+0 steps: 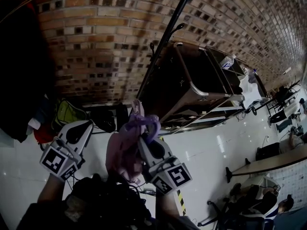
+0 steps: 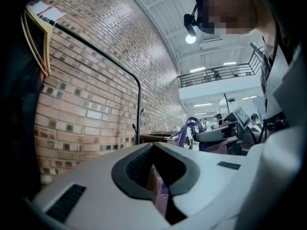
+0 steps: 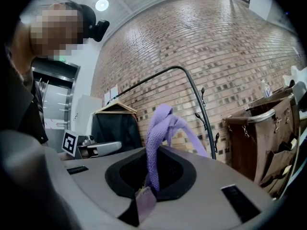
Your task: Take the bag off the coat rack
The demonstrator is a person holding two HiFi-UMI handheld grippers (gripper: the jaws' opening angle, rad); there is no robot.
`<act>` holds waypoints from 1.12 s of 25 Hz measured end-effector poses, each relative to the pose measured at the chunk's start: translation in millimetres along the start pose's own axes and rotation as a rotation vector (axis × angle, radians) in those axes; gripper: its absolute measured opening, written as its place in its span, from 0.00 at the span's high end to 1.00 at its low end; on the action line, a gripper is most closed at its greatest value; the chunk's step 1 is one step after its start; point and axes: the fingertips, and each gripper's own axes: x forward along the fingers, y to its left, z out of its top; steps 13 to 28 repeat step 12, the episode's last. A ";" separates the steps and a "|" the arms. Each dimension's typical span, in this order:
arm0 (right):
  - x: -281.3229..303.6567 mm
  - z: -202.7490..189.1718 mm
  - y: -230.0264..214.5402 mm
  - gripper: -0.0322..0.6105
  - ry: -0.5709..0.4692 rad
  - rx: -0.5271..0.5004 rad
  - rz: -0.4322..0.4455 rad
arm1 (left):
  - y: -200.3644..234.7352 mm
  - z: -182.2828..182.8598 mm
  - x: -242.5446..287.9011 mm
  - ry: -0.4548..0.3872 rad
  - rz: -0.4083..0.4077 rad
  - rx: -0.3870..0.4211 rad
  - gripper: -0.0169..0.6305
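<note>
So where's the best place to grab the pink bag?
By its purple strap, coming from the near side: it stands up as a narrow loop above the soft bag, thin enough for jaws to close across. The right hand-held gripper pinches it there.

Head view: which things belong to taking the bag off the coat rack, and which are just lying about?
Job: pink bag; its purple strap, clamped in the right gripper; left gripper, apart from the bag; coat rack.
Lying about: brown canvas cart; yellow-green backpack; dark coat on a hanger; water bottle.
</note>
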 end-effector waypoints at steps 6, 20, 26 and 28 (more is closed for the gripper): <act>3.7 -0.9 20.3 0.87 -0.007 -0.021 -0.011 | 3.6 5.1 -20.7 -0.014 -0.008 0.008 0.95; 6.3 -2.2 34.4 0.87 0.001 -0.017 -0.025 | 8.4 4.8 -35.3 -0.009 -0.013 -0.002 0.95; 6.3 -2.2 34.4 0.87 0.001 -0.017 -0.025 | 8.4 4.8 -35.3 -0.009 -0.013 -0.002 0.95; 6.3 -2.2 34.4 0.87 0.001 -0.017 -0.025 | 8.4 4.8 -35.3 -0.009 -0.013 -0.002 0.95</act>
